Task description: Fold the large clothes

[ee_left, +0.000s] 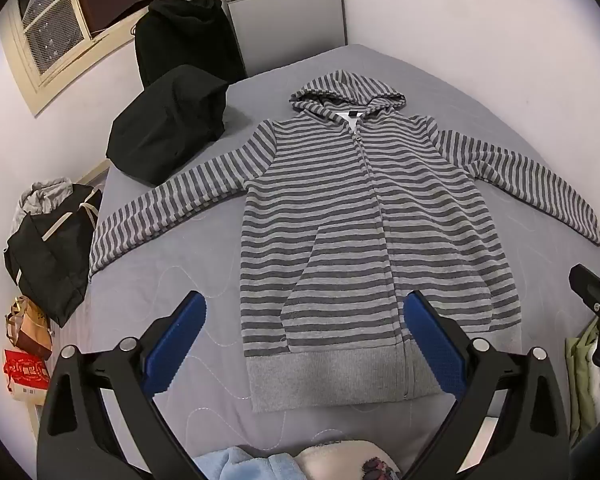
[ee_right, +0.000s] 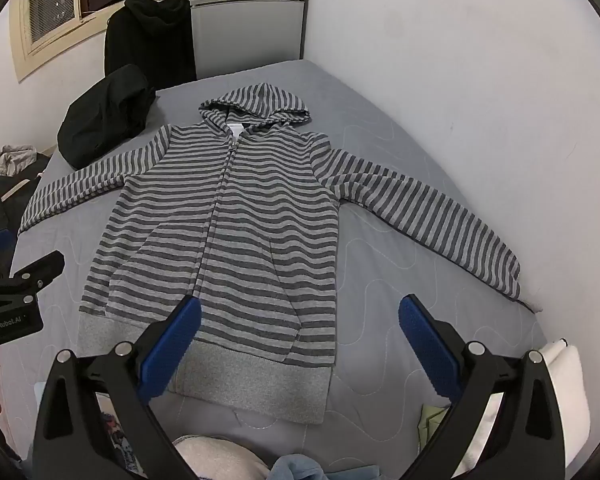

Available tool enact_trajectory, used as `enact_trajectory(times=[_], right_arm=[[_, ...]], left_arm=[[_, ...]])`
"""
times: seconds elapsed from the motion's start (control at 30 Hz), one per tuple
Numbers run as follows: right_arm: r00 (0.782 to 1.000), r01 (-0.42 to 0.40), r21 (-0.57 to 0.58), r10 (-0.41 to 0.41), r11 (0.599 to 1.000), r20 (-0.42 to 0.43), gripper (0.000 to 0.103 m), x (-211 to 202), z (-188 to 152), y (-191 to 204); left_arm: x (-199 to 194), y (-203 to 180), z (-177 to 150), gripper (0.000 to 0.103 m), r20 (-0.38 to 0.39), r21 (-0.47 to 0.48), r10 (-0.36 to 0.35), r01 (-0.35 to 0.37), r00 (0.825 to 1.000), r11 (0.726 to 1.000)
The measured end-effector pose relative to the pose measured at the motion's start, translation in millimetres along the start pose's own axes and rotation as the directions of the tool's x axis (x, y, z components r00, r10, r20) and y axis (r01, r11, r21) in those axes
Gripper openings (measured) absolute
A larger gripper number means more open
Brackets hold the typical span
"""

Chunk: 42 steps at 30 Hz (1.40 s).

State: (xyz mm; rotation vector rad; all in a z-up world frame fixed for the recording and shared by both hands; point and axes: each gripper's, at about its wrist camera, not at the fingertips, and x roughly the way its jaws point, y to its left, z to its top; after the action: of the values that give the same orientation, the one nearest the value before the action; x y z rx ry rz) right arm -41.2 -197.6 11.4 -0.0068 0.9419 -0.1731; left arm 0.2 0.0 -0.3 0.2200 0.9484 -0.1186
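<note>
I have the striped hoodie [ee_left: 360,216] spread face up on the grey bed [ee_left: 160,280], zipped, hood [ee_left: 346,94] toward the far wall, both sleeves stretched out sideways and the plain ribbed hem [ee_left: 340,376] nearest me. My left tool [ee_left: 305,344] hovers over the hem's left half with its blue pads gaping wide and nothing between them; my right tool [ee_right: 300,350] hangs over the hem's right half, equally wide and empty. Neither touches the cloth that I can see.

I judge this to be soft, floppy knit, light enough for one tool per side but with no stiffness, so whatever I lift will droop and drag the rest. The fleecy surface should grip the ribbed pads well; slipping worries me less than pinching only the top layer. The left sleeve [ee_left: 172,208] and right sleeve [ee_right: 424,216] look like the sensible first holds, taken near the cuffs and carried across the chest. The hem band is thicker and would give a firmer bite for the later fold toward the hood. The zipper line may resist a crease down the middle
</note>
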Motion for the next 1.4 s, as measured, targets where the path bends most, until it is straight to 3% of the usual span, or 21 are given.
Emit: enact_trajectory(times=[1.4], right_arm=[[1.0, 0.001, -0.007, -0.001, 1.0, 0.002, 0.098, 0.2, -2.7, 3.8]], left_arm=[[3.7, 3.3, -5.3, 0.097, -0.01, -0.004, -0.006, 0.006, 1.0, 1.0]])
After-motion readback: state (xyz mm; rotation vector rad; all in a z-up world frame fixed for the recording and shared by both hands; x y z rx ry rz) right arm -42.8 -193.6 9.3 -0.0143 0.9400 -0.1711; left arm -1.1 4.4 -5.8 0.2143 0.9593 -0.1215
